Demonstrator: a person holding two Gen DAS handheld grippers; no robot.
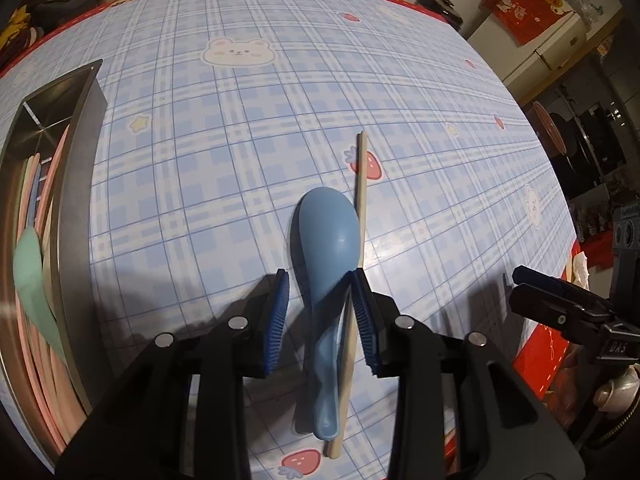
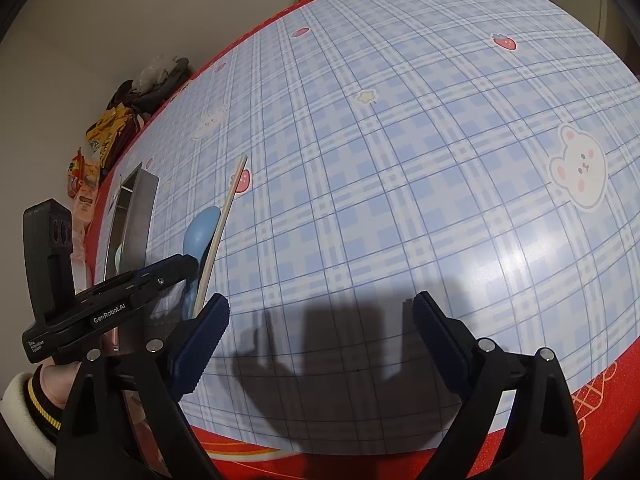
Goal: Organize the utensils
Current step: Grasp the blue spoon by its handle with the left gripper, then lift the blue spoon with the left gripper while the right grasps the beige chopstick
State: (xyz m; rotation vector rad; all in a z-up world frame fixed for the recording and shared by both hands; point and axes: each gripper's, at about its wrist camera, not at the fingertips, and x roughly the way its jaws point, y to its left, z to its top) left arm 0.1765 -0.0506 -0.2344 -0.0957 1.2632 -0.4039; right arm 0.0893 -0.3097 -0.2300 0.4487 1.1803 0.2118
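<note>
A blue spoon (image 1: pixel 326 264) lies on the plaid tablecloth, bowl pointing away, with a beige chopstick (image 1: pixel 358 248) lying along its right side. My left gripper (image 1: pixel 320 312) is open, low over the table, its blue pads on either side of the spoon's neck and the chopstick, with gaps to the spoon. A steel utensil tray (image 1: pixel 78 152) at the left holds pink and beige chopsticks and a green spoon (image 1: pixel 34 280). My right gripper (image 2: pixel 320 340) is open and empty over the near table edge. The right wrist view shows the spoon (image 2: pixel 200 236), chopstick (image 2: pixel 222 224), tray (image 2: pixel 138 216) and left gripper (image 2: pixel 176 268).
The table (image 1: pixel 280 100) has a blue plaid cloth with bear and strawberry prints and a red border. Snack bags (image 2: pixel 96 152) and dark clutter lie beyond its far left edge. A cupboard with a red box (image 1: pixel 532 4) stands beyond the right side.
</note>
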